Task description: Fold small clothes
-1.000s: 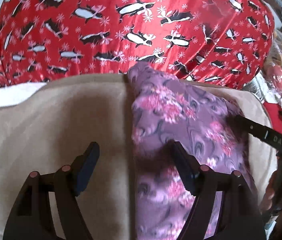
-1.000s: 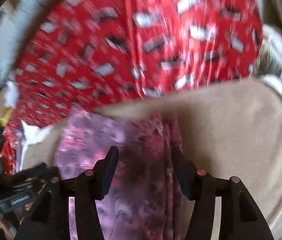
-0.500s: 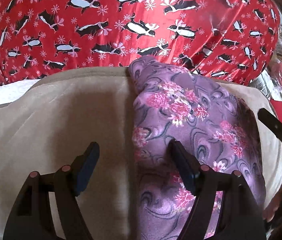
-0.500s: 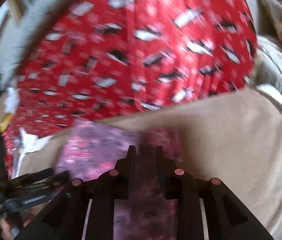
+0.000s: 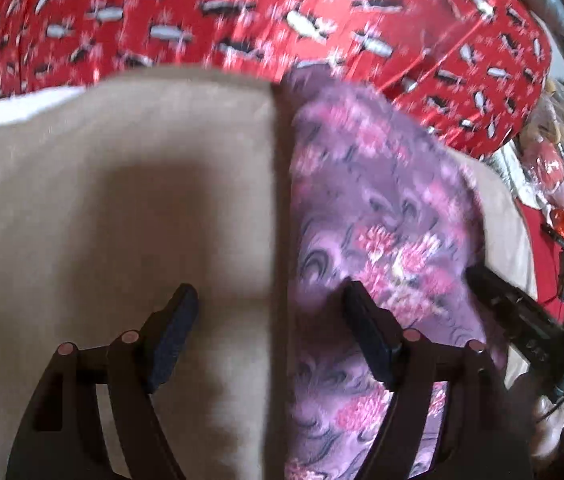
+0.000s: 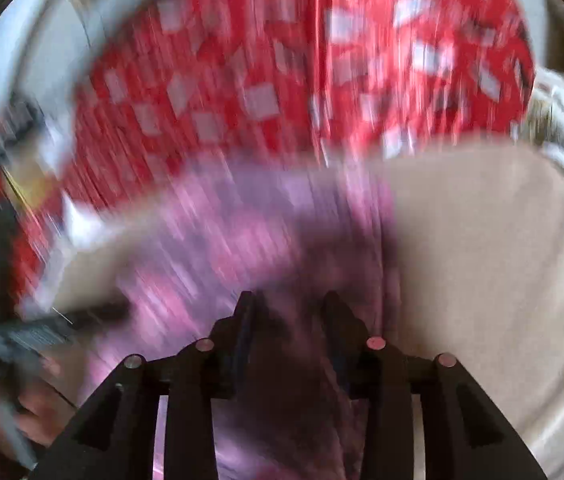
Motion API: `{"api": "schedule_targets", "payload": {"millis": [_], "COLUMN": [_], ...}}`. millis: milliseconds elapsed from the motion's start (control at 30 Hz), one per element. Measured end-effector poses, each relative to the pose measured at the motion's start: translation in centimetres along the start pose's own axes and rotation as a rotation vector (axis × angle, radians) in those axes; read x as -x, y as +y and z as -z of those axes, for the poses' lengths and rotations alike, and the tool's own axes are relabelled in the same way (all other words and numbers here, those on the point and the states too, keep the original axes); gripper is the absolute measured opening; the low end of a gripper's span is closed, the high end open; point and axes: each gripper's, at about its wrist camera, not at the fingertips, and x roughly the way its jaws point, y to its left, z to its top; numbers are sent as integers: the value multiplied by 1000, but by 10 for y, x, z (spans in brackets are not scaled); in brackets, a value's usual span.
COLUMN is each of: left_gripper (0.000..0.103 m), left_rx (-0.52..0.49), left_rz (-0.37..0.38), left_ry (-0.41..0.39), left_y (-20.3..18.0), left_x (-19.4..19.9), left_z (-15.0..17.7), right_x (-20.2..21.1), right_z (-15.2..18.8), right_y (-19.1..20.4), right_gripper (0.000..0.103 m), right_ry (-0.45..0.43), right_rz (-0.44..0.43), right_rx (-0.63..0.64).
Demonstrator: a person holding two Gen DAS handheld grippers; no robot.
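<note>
A purple garment with pink flowers (image 5: 377,216) lies on a beige cloth (image 5: 122,200). My left gripper (image 5: 270,304) is open; its left finger is over the beige cloth and its right finger (image 5: 365,336) rests on the garment's left part. In the blurred right wrist view, my right gripper (image 6: 289,308) is nearly closed, pinching a dark fold of the purple garment (image 6: 242,232) between its fingers. The right gripper's body (image 5: 521,328) shows at the right edge of the left wrist view.
A red cloth with penguin print (image 5: 321,12) covers the surface behind the beige cloth and also shows in the right wrist view (image 6: 282,80). Clutter in plastic wrap (image 5: 553,160) sits at the far right. The beige cloth (image 6: 481,260) extends right of the garment.
My right gripper went from open over the garment to closed on a fold of it and is moving fast. My left gripper stayed open and shifted slightly.
</note>
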Motion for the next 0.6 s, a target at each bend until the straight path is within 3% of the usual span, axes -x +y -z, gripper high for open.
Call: {"api": "schedule_targets", "payload": {"millis": [33,100,233,333,400,533,600], "left_gripper": [77,77,76,77,77,77,77], "left_rx": [25,79,153,70,-12,-13,-52], "left_rz": [19,64,148,73,24,21,-11], "left_ry": [7,18,20,69,41,59,58], "left_y": [4,13,19,0,-13,-15,-17], "left_x": [4,16,33,21,31,33,28], "left_z": [1,2,25,48,57,66,67], "right_x": [8,20,54,30,41,68,61], "right_z": [3,-1,18,42,48,49,62], "right_y": [2,5,15,13,10,-8,-16], "right_gripper": [36,36,40,44,41,44,46], "right_ry": [-45,-31,-118,9,-15,-55,24], "right_rz": [3,26,-63,10,9,-29,17], "right_rx": [20,1,60,127,127,19,15]}}
